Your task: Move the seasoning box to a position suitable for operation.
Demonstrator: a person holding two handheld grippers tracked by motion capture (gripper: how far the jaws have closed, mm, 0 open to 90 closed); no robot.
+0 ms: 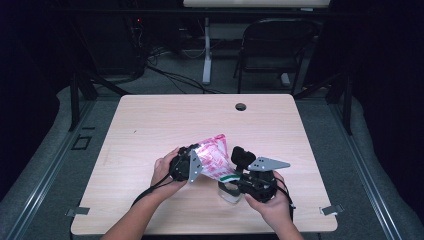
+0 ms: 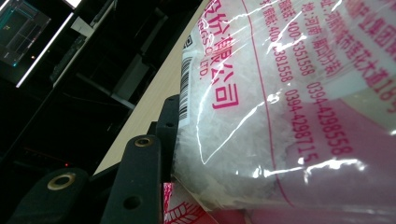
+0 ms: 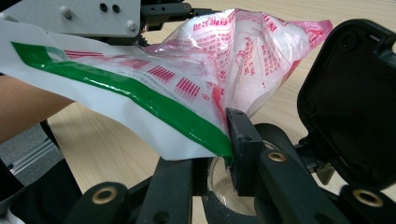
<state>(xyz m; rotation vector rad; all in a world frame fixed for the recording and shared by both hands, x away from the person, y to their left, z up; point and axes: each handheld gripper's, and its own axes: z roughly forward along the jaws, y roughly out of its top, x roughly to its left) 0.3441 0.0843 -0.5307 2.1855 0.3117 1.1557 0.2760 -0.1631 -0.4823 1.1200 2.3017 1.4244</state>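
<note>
- Two grippers share one bag [image 1: 216, 156]: left gripper [image 1: 192, 162] clamps its body.
- Right gripper [image 1: 239, 170] loosely straddles the green-striped mouth (long axis tilted), above a clear cup [image 1: 229, 192].

Overhead light brightens the pale wooden table [image 1: 150, 130]; the surroundings lie dark. White glare streaks the glossy pink-printed plastic bag [image 2: 289, 93], and the near black jaws blur.
</note>
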